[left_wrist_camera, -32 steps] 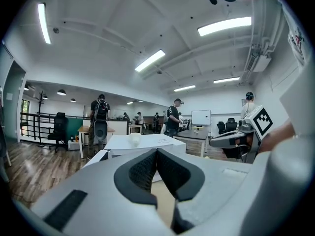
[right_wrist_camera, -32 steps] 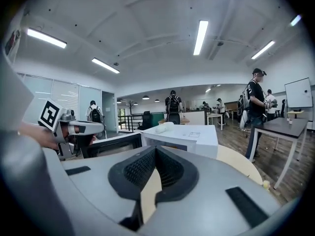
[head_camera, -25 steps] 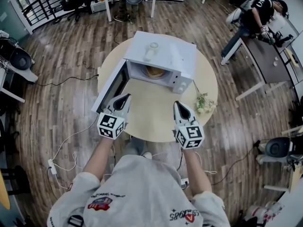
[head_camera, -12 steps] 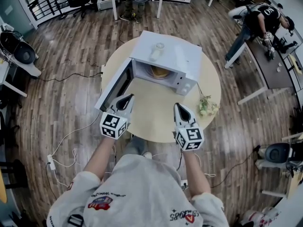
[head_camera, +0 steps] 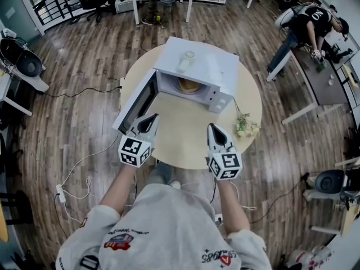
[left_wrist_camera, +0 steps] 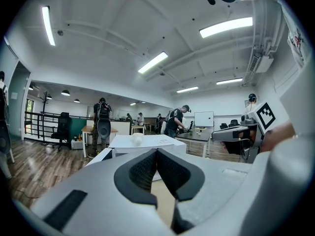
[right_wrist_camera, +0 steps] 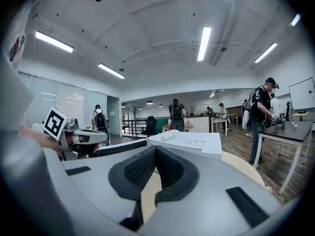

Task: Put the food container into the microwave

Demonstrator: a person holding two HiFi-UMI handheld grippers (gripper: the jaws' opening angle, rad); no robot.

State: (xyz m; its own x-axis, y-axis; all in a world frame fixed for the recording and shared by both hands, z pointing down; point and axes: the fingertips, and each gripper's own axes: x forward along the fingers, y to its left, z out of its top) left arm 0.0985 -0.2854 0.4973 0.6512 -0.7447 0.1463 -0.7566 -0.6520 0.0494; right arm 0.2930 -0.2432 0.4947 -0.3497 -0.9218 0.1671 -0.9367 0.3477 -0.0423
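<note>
We are holding the left gripper point(head_camera: 149, 118) and right gripper point(head_camera: 213, 128) with jaws pressed together, empty. Ahead of both jaws, the round tan food container point(head_camera: 188, 85) is sitting inside the open white box-shaped microwave point(head_camera: 205, 66).

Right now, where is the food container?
In the head view, the food container sits inside the microwave on the round table, its door open to the left.

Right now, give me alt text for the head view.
A white microwave stands open on a round table, a food container inside. The person's left gripper and right gripper, both shut and empty, point toward it; flowers lie at the right.
</note>
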